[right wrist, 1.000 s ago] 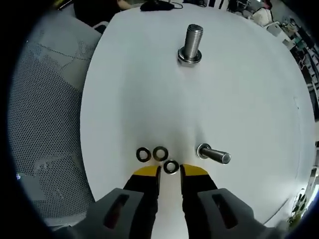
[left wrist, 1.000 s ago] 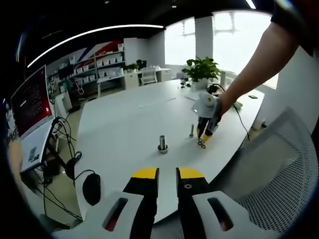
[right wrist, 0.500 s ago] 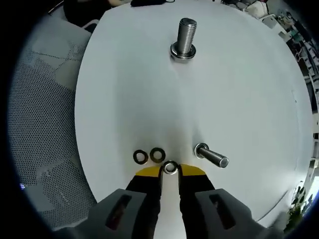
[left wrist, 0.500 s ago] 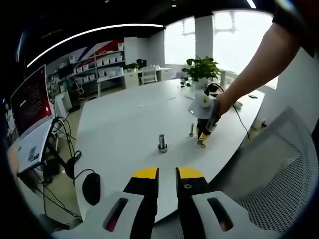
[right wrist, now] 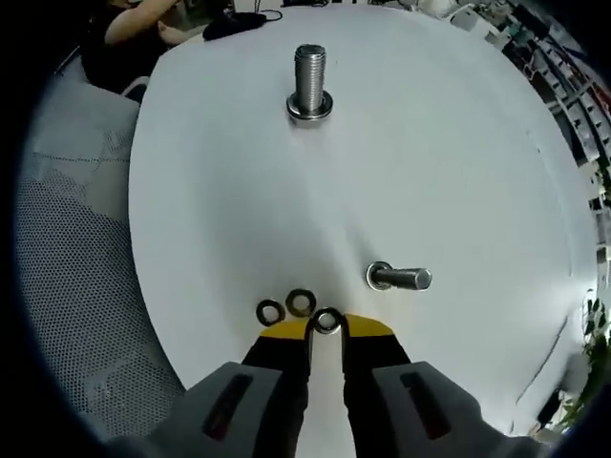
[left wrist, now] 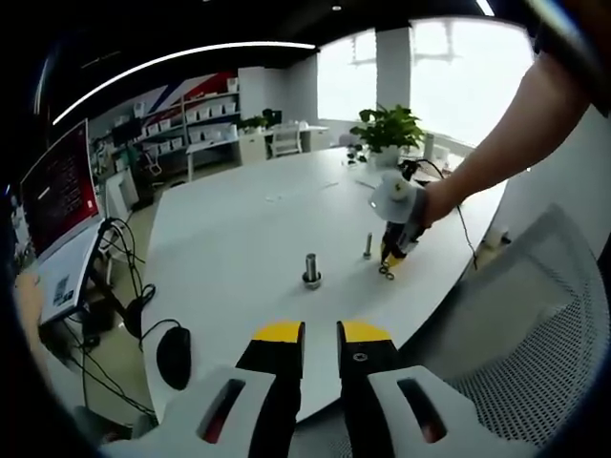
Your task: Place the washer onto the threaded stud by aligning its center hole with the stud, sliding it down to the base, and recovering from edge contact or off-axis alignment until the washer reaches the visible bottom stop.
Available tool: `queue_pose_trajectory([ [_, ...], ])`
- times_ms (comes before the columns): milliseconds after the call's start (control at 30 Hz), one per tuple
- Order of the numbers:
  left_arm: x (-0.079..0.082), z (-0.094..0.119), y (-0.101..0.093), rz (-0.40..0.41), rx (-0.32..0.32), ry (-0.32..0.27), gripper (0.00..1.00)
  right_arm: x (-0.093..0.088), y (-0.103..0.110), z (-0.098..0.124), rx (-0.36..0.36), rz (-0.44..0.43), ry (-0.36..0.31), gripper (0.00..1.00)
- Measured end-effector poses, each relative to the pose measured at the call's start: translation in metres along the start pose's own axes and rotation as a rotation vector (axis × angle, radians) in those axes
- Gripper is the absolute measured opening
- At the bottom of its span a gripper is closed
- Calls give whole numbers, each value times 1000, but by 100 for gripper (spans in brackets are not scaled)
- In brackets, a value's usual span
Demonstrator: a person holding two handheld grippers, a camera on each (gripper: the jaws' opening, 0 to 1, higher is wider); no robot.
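Observation:
In the right gripper view a small steel washer [right wrist: 326, 321] lies on the white table [right wrist: 458, 172] between my right gripper's [right wrist: 326, 330] yellow tips, which are shut on it. Two more washers [right wrist: 270, 310] [right wrist: 302, 302] lie just left of it. The upright threaded stud [right wrist: 310, 81] stands far ahead on its wide base. In the left gripper view the stud [left wrist: 311, 270] is mid-table, and the right gripper [left wrist: 389, 260] reaches down to its right at the washers [left wrist: 385, 275]. My left gripper [left wrist: 321, 334] hovers off the table's near edge, jaws close together, holding nothing.
A smaller bolt [right wrist: 399, 278] [left wrist: 368, 246] stands on its head right of the washers. A black mouse [left wrist: 175, 356] and cables lie at the table's left end beside a screen [left wrist: 57, 200]. A mesh chair [left wrist: 544, 363] [right wrist: 76, 286] sits along the near edge. A potted plant [left wrist: 387, 129] stands far back.
My right gripper moved forward so the washer, once just ahead of the tips, now sits between them, and the jaws narrowed on it. The left gripper stayed put.

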State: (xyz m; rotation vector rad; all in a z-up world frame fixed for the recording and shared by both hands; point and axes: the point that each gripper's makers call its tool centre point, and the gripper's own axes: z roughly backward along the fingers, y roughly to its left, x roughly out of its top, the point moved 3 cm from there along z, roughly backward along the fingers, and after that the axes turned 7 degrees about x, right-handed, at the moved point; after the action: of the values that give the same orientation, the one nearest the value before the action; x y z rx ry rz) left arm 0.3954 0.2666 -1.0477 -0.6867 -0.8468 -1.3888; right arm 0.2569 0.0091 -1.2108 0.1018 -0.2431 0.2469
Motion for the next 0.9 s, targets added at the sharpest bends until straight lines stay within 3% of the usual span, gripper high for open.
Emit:
queue_pose_trajectory([
  [100, 0, 0, 0, -3, 2, 3, 11, -6, -7, -3, 5, -43, -21, 14],
  [233, 0, 0, 1, -2, 7, 4, 11, -7, 2, 4, -13, -46, -13, 14],
  [367, -2, 0, 1, -4, 4, 11, 11, -11, -3, 2, -22, -51, -23, 14],
  [900, -1, 3, 3, 0, 7, 0, 11, 16, -4, 51, -77, -16, -94, 14],
])
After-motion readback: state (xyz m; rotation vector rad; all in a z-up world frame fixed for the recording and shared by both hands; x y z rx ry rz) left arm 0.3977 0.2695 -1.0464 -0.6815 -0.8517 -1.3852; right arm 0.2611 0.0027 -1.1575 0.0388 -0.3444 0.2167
